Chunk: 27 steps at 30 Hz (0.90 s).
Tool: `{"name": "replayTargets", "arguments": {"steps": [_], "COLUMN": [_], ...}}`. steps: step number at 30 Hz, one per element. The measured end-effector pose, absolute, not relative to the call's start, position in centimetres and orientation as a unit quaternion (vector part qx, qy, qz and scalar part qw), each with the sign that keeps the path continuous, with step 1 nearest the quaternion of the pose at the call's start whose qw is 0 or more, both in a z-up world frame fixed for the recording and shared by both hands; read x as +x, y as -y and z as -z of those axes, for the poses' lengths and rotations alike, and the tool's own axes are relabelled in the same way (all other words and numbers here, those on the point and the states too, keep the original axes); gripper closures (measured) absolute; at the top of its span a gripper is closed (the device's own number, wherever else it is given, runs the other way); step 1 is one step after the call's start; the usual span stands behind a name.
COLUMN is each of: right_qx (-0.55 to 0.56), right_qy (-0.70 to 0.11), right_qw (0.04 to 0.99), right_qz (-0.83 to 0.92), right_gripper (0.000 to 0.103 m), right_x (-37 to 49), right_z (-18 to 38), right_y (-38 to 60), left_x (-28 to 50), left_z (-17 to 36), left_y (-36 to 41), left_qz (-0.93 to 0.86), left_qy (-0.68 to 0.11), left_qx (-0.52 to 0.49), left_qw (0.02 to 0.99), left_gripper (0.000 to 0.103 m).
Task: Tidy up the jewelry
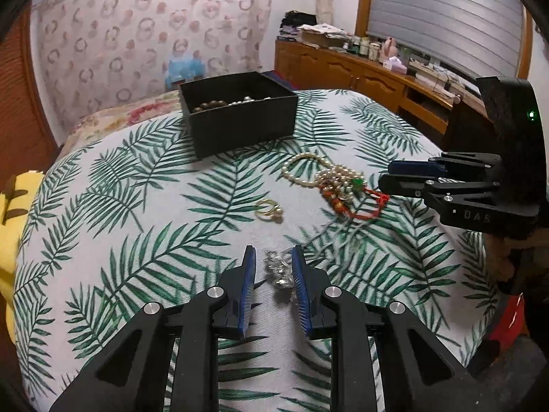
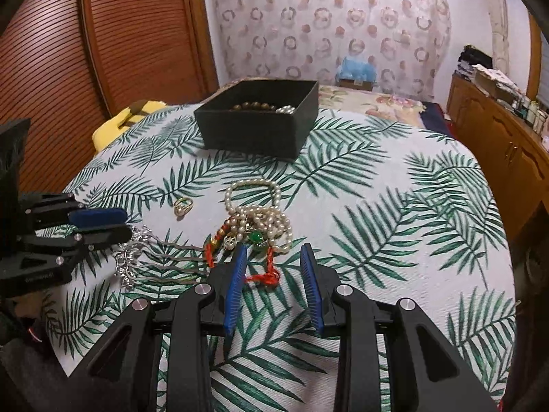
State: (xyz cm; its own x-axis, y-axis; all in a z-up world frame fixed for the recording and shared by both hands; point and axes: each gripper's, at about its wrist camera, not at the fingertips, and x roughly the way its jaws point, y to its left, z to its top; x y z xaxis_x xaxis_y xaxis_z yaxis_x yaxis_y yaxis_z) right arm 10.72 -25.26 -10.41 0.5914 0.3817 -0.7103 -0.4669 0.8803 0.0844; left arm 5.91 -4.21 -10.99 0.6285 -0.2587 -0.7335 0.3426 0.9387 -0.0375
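Box (image 2: 259, 122) far centre on the cloth (image 2: 377, 206), beads inside. Nearer: ring (image 2: 182, 205) left, pearl strand (image 2: 255, 211) right of it, cord tangle (image 2: 264, 267) at its near edge. Hair comb (image 2: 137, 254) left of the tangle, prongs pointing right toward it.

Bare cloth (image 2: 394, 213) lies open right of the jewelry pile (image 2: 255, 226).

You are looking across a palm-leaf cloth (image 1: 137, 226) toward a cluttered wooden sideboard (image 1: 370, 75), patterned wallpaper (image 2: 326, 24) and louvred door (image 2: 103, 34).
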Motion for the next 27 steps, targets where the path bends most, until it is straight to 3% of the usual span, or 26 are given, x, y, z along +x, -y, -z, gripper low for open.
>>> {"name": "replayTargets", "arguments": {"steps": [7,10,17,22,27], "right_qx": [-0.064,-0.064,-0.063,-0.062,-0.064], "right_qy": [-0.385,-0.385,-0.387,-0.387,-0.386], "right_qw": [0.888,0.888,0.887,0.887,0.888], "right_qz": [-0.244,-0.242,-0.242,-0.244,-0.242], "right_gripper": [0.068,0.068,0.068,0.068,0.068], "right_x": [10.7,10.7,10.6,10.5,10.7], "right_z": [10.4,10.4,10.6,10.6,10.5], "right_y": [24.6,24.7,24.9,25.0,24.9], "left_x": [6.1,6.4,7.0,6.7,6.3], "left_z": [11.1,11.3,12.5,12.3,11.5], "left_y": [3.6,3.8,4.8,4.6,3.9], "left_qz": [0.17,0.177,0.161,0.163,0.158], "left_qy": [-0.402,-0.407,-0.425,-0.422,-0.409], "left_qx": [0.033,0.022,0.034,0.024,0.015], "left_qw": [0.899,0.896,0.89,0.891,0.899], "left_gripper": [0.083,0.073,0.07,0.082,0.085]}}
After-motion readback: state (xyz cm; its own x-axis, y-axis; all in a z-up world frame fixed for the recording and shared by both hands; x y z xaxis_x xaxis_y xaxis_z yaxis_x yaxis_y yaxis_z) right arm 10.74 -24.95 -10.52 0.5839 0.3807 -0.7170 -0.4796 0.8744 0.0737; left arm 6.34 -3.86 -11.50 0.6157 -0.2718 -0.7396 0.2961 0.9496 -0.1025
